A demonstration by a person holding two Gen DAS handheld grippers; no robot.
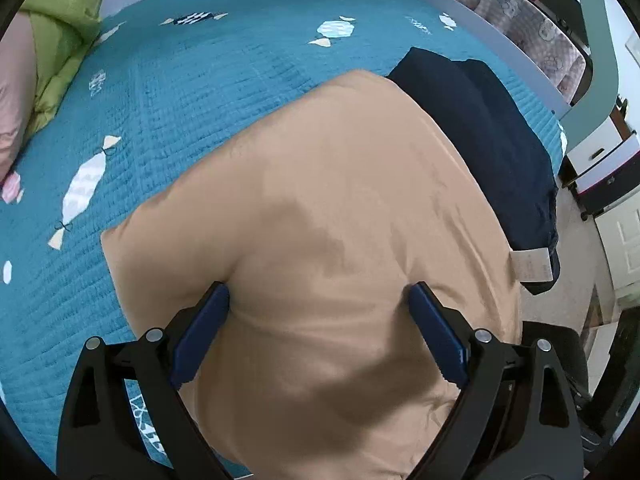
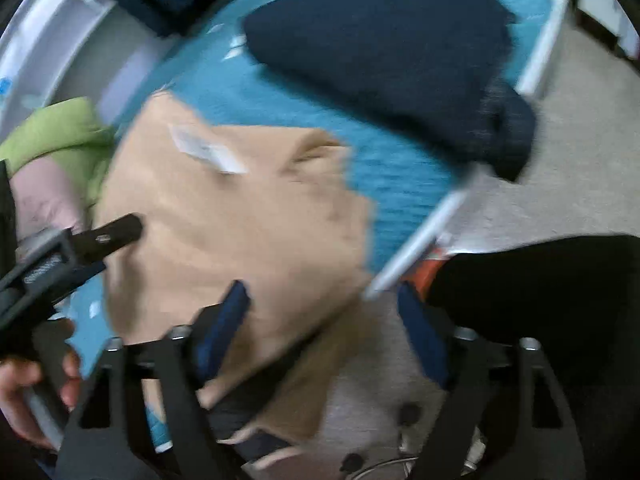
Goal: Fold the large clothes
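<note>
A large tan garment (image 1: 340,216) lies on the teal bedspread (image 1: 160,100), its near end hanging over the bed edge. My left gripper (image 1: 320,300) is open, its blue fingers resting on the tan cloth on either side of a ridge. In the blurred right wrist view the tan garment (image 2: 240,220) shows a white label (image 2: 208,152). My right gripper (image 2: 324,300) is open over the garment's near corner at the bed edge. The left gripper (image 2: 116,236) shows at left on the tan cloth.
A folded dark navy garment (image 1: 480,128) lies beyond the tan one near the bed's right edge, also in the right wrist view (image 2: 392,60). A green quilt (image 1: 64,52) and pink pillow sit at the far left. Grey floor (image 2: 560,160) and furniture lie past the bed.
</note>
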